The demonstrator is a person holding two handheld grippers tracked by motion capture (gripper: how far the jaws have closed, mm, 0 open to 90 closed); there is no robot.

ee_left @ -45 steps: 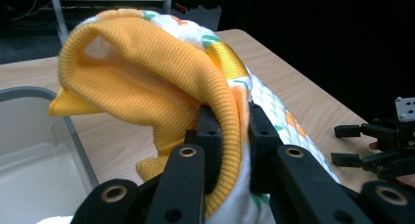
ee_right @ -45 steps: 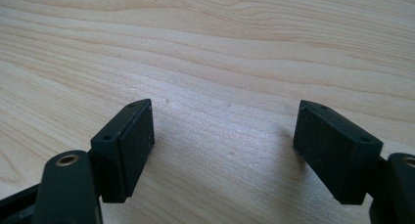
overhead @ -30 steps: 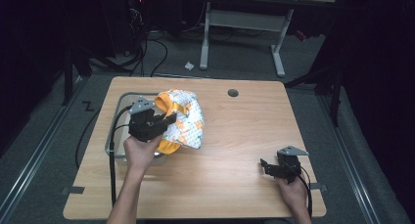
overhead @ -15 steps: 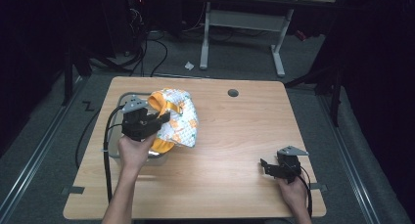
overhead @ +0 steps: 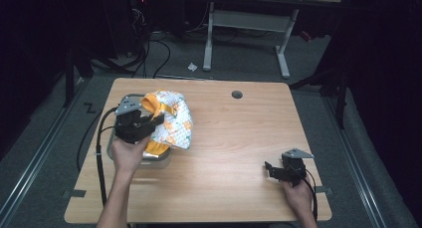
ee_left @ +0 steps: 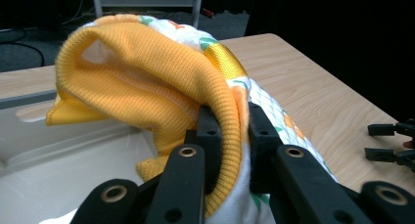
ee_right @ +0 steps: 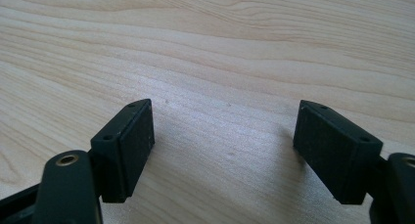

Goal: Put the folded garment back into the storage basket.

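An orange and white patterned garment (overhead: 175, 119) hangs bunched at the table's left, partly over an open grey bin (overhead: 158, 157). My left gripper (overhead: 153, 122) is shut on it. In the left gripper view the orange ribbed hem of the garment (ee_left: 147, 72) is pinched between the jaws of the left gripper (ee_left: 230, 136), with the pale inside of the bin (ee_left: 73, 165) below. My right gripper (overhead: 271, 169) rests near the front right of the table, open; in the right gripper view only bare wood lies between the jaws of the right gripper (ee_right: 222, 145).
The wooden table (overhead: 239, 138) has a round cable hole (overhead: 237, 94) near its far edge. Behind the table stand another desk's white legs (overhead: 281, 44), and cables (overhead: 149, 44) lie on the dark floor. The right gripper (ee_left: 391, 143) shows far off in the left gripper view.
My left hand has carried the garment a little to the left, over the bin. The right gripper has stayed where it was.
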